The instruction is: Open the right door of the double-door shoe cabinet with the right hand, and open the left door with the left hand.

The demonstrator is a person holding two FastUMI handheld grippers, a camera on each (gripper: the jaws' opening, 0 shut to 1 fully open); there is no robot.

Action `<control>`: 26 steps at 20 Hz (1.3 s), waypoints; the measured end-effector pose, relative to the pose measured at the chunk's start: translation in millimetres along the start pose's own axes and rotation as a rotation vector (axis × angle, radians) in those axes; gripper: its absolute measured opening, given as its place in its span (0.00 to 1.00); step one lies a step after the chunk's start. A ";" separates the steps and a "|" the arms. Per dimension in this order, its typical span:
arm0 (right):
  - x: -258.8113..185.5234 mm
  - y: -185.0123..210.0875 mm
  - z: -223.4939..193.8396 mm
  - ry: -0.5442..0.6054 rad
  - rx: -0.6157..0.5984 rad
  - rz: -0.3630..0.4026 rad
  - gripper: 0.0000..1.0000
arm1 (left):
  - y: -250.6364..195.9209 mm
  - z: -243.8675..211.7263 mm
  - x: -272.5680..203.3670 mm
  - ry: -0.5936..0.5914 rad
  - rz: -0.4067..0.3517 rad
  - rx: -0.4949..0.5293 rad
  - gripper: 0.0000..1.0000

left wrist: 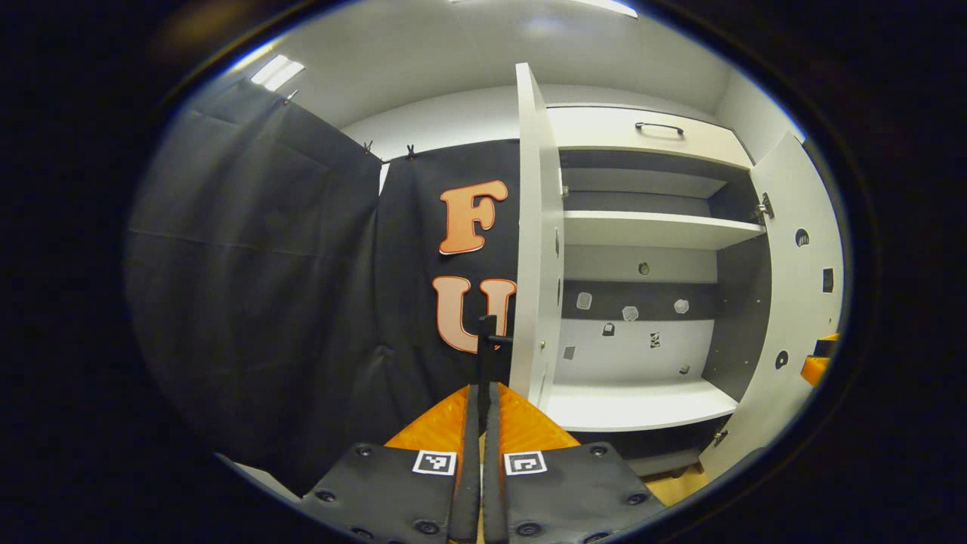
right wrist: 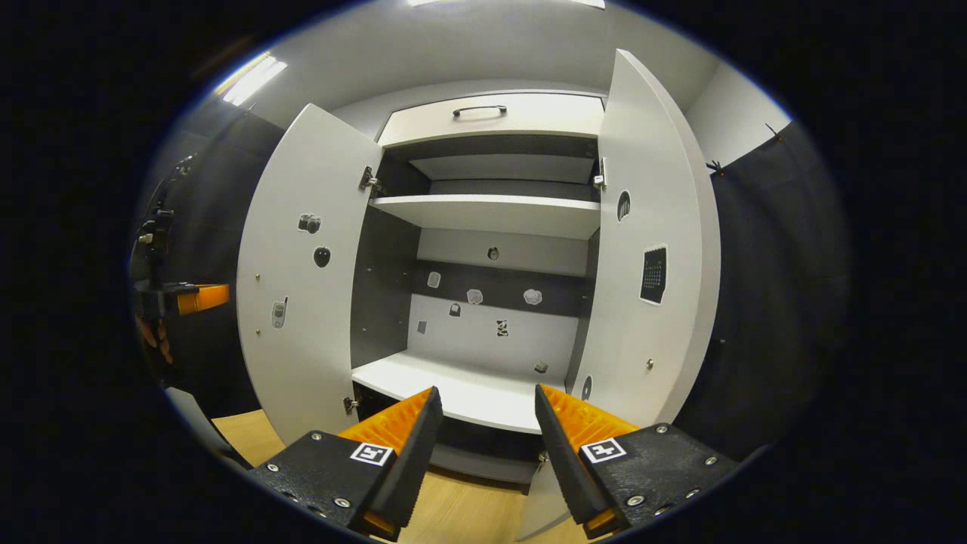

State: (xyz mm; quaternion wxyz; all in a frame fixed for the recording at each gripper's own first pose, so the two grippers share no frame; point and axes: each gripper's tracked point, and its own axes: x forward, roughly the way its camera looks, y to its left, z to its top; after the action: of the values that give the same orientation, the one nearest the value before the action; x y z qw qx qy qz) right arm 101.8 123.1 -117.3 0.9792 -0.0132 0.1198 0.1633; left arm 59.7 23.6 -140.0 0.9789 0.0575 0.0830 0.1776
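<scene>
At frame centre my left tongs (left wrist: 481, 412) are pinched together on the left door's handle (left wrist: 487, 332); jerking could slip them off. The left door (left wrist: 535, 227) stands upright, edge-on toward me. My right tongs (right wrist: 483, 419) gape apart, empty, the right door (right wrist: 650, 249) swung open at right.

Both views face the open cabinet (right wrist: 491, 219) nearby.

We see the white shoe cabinet (right wrist: 491, 215) with left door (right wrist: 302, 279) and right door (right wrist: 650, 249) both swung wide open, shelves bare.
</scene>
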 end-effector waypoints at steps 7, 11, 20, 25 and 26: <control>2.3 4.1 12.0 -0.051 -0.004 0.000 0.78 | -61.8 22.0 3.0 -0.022 -0.165 0.001 0.48; 1.1 -2.1 16.0 -0.073 -0.012 -0.027 0.78 | -90.0 36.3 4.6 -0.057 -0.244 -0.015 0.72; -5.5 -16.5 32.6 -0.122 -0.012 -0.080 0.80 | -124.2 58.9 11.6 -0.096 -0.329 -0.032 0.98; -8.2 -21.6 40.3 -0.138 -0.041 -0.101 0.87 | -135.7 69.9 13.0 -0.102 -0.370 -0.069 0.97; -9.4 -23.1 43.2 -0.142 -0.048 -0.109 0.89 | -136.4 71.3 14.1 -0.103 -0.368 -0.069 0.97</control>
State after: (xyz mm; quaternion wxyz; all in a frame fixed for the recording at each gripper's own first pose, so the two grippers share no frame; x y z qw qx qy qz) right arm 110.7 101.1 -73.3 0.9921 -0.0313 0.0451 0.1132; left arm 131.9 -104.2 -91.5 0.9992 0.0167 0.0358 -0.0047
